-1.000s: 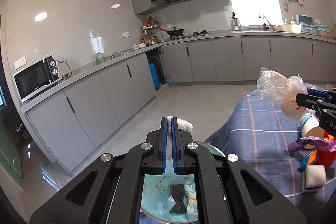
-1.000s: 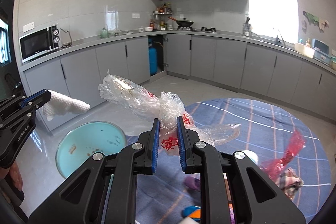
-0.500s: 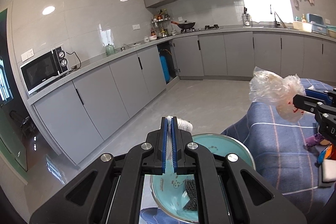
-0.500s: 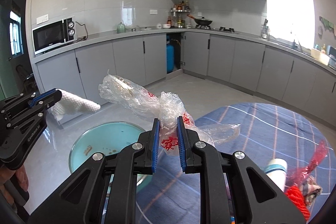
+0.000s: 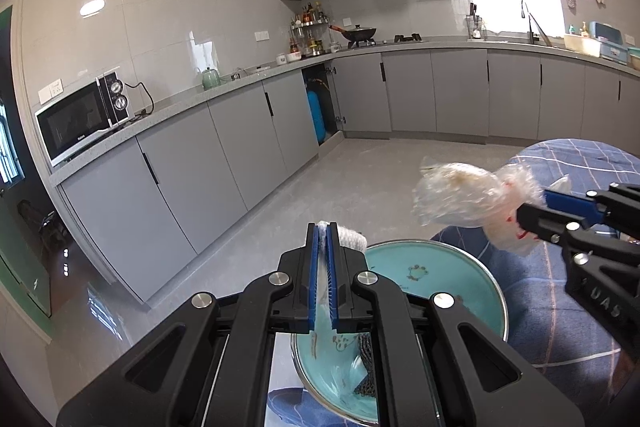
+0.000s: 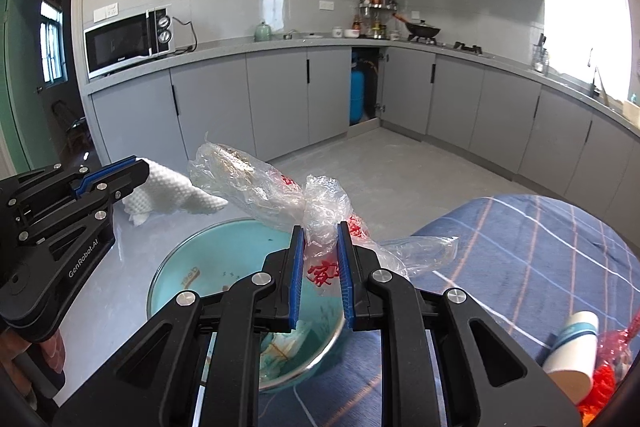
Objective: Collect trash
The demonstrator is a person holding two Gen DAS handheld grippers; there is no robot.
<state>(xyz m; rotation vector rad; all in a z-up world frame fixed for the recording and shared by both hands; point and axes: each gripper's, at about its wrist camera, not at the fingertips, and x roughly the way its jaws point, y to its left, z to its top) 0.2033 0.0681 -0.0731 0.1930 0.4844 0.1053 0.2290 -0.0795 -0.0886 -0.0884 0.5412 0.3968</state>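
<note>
Left gripper [image 6: 138,169]: fingers clamped on a white paper towel [image 6: 176,197], which juts rightward beyond the tips, above the teal basin [image 6: 192,259].
Right gripper [image 6: 319,233]: fingers pinched on a crumpled clear plastic bag [image 6: 280,195]; its long axis runs up-left over the basin, a tail trailing right.
Counter [image 6: 540,247]: blue plaid cloth, paper cup [image 6: 572,347] at far right.

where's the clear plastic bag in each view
Left wrist view: plastic bag at right of centre, pinched by the right claw coming in from the right edge.
Right wrist view: plastic bag at centre, between that claw's pads.
Shared landmark: teal bowl below it.
</note>
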